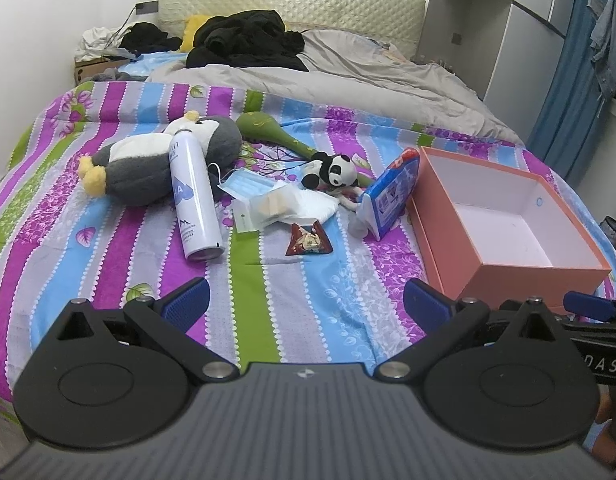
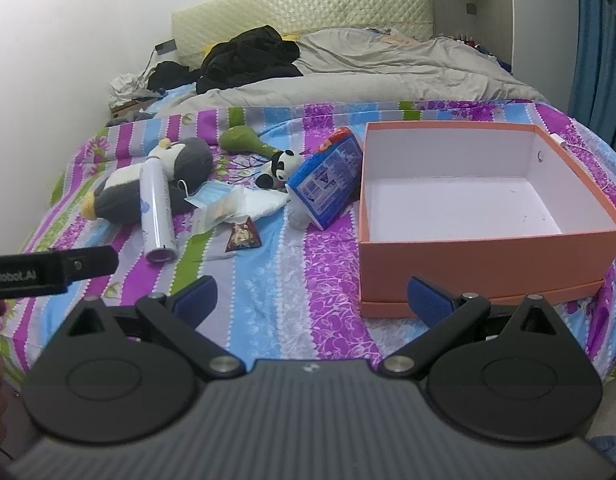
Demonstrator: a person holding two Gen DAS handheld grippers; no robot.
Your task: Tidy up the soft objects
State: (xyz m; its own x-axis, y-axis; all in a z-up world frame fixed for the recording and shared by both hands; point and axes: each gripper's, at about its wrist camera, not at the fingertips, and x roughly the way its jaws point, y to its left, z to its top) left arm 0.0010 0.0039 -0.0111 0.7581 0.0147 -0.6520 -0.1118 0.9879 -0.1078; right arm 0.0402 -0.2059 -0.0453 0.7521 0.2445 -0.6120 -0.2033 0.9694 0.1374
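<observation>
Salmon-pink cardboard box (image 2: pixel 484 256), white inside, lid off and nothing in it, sits on a bed with a striped floral sheet in purple, blue, green and grey (image 2: pixel 268 304); all places below are given from this box.

- Blue printed plastic packet (image 2: pixel 328 176): just beside the box's left wall, tilted on edge, leaning toward it.
- Small black-and-white panda plush (image 2: pixel 282 166): left of the box, behind the packet, lying on its side.
- Green soft club-shaped toy (image 2: pixel 244 140): farther left and back, its thin end running toward the panda.
- Large grey-and-white penguin plush with yellow feet (image 1: pixel 160 160): well to the left, on its back.
- Tall white spray can (image 1: pixel 192 200): well left, lying across the penguin's belly, base toward the foot of the bed.
- Pale blue face mask (image 1: pixel 248 184), white folded cloth (image 1: pixel 308 206) and clear packet with beige pieces (image 1: pixel 268 208): heaped together between can and blue packet.
- Dark red triangular sachet (image 1: pixel 308 242): left, nearer the foot of the bed than the heap.
- Black clothing pile (image 1: pixel 244 38) on a grey duvet (image 1: pixel 368 76): far behind, by the cream quilted headboard (image 1: pixel 292 4).

Left tool (image 1: pixel 306 304): fingers wide apart, holding nothing, above the sheet left of the box's near corner.
Right tool (image 2: pixel 312 300): fingers wide apart, holding nothing, right fingertip in front of the box's near wall.
</observation>
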